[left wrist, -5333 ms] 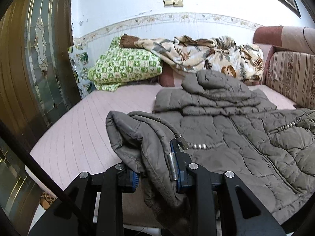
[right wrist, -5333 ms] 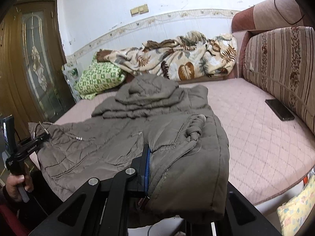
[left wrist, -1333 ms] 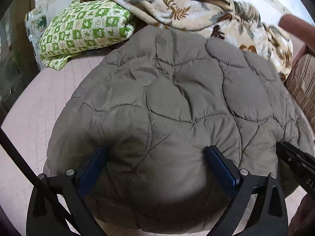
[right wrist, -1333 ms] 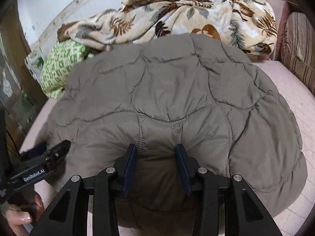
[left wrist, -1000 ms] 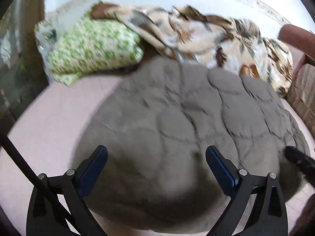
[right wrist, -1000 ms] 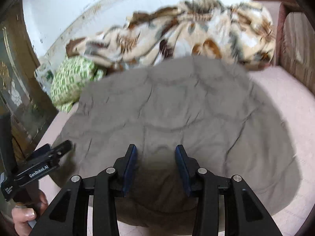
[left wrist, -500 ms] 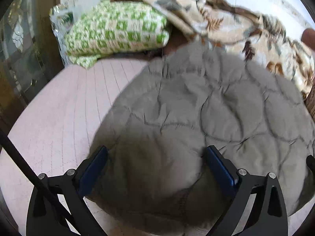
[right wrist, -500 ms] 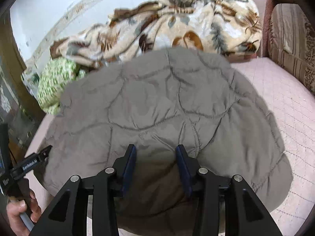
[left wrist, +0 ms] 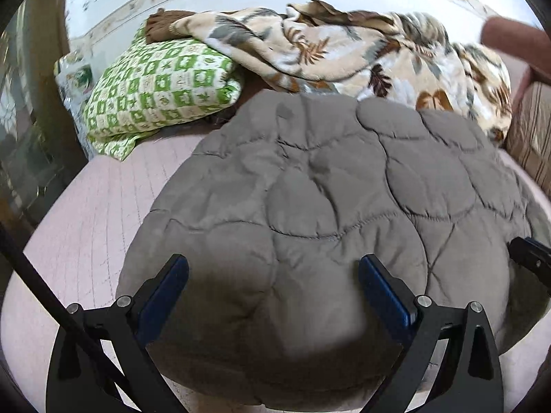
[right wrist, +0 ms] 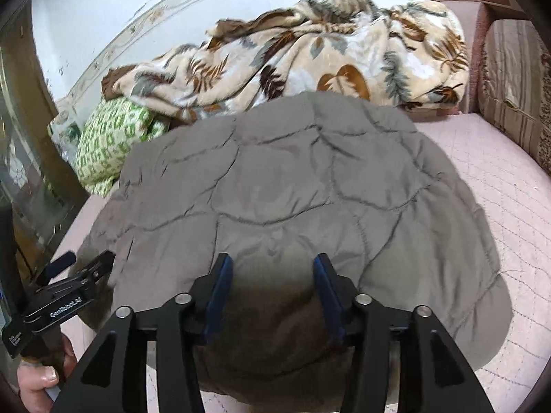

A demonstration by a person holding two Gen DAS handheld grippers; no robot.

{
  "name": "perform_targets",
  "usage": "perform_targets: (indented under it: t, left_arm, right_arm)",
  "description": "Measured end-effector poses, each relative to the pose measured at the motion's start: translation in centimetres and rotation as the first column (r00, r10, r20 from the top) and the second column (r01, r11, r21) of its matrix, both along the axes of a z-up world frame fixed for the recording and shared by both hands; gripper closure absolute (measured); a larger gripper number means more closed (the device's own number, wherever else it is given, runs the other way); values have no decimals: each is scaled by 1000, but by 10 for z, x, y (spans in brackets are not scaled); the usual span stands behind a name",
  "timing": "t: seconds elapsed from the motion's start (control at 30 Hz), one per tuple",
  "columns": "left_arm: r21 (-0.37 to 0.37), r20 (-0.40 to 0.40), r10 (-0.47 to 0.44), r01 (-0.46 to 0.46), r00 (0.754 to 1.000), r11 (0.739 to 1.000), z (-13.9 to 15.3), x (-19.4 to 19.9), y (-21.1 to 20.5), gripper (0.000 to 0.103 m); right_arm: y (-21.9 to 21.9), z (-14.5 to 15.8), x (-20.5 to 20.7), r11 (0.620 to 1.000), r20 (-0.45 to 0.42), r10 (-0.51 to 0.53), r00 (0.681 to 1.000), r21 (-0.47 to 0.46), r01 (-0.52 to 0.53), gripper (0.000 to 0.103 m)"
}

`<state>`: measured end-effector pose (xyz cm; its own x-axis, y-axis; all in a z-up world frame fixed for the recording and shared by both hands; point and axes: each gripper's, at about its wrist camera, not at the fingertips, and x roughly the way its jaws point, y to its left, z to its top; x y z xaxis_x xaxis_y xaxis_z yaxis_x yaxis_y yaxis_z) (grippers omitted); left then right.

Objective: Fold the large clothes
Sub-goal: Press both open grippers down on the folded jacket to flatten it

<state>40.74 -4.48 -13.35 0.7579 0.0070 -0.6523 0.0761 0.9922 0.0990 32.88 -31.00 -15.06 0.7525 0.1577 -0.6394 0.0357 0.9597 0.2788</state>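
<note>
A grey-brown quilted jacket lies folded into a rounded bundle on the pink bed sheet. My left gripper stands wide open over the bundle's near edge, its blue pads apart from the fabric. In the right wrist view the same jacket fills the middle. My right gripper hovers at its near edge; its jaws are opening, a bulge of jacket lies between them, and the pads do not press on it. A hand holds the left gripper at the bundle's left side.
A green patterned pillow and a leaf-print blanket are piled against the back wall. A striped sofa cushion borders the bed on the right. A glass-panelled door stands at the left. Bare sheet shows beside the jacket.
Five seconds ago both grippers held corners of the spread-out jacket; now it lies folded over and released. In the last second the right jaws widened a little and the left gripper shifted slightly.
</note>
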Motion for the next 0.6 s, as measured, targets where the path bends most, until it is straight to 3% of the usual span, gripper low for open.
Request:
perform_targets:
  t: [0.6]
  left_arm:
    - [126,124,-71,56,990,990,11,-23,-28,4]
  right_arm:
    - [-1,14,-9,1000,60,-26,998,-8,26,47]
